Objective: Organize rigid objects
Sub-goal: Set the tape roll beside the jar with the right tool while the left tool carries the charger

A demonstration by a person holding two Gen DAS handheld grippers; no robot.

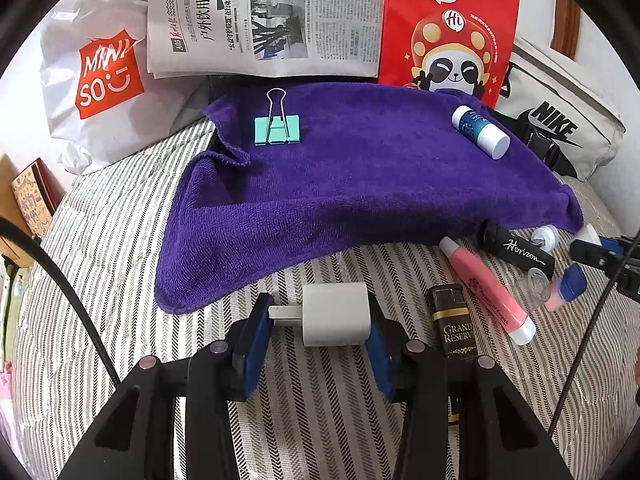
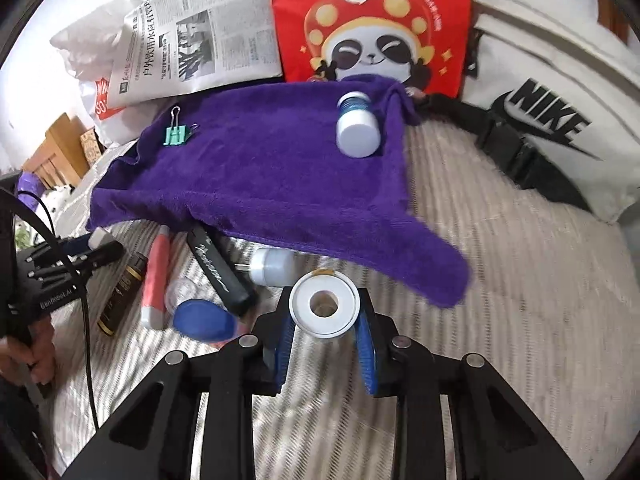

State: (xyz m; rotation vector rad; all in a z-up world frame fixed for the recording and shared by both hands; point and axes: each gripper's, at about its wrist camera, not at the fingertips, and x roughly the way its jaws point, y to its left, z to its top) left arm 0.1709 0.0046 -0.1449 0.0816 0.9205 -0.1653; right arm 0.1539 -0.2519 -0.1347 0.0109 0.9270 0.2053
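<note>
My left gripper (image 1: pixel 318 318) is shut on a white charger plug (image 1: pixel 336 314), held end to end between the blue pads just above the striped bedding. My right gripper (image 2: pixel 325 320) is shut on a white tape roll (image 2: pixel 324 306) with a round hole, in front of the towel's near corner. A purple towel (image 1: pixel 360 172) carries a green binder clip (image 1: pixel 277 130) at the left and a white and blue bottle (image 1: pixel 480 132) at the right. Along its near edge lie a pink tube (image 1: pixel 488 292), a black tube (image 1: pixel 516 250) and a brown lighter (image 1: pixel 454 320).
A newspaper (image 1: pixel 264 16), a red panda bag (image 1: pixel 448 28), a white shopping bag (image 1: pixel 92 72) and a white sports bag (image 2: pixel 552 120) with a black strap stand behind the towel. A blue oval item (image 2: pixel 204 320) and a small white cylinder (image 2: pixel 272 266) lie near the tubes.
</note>
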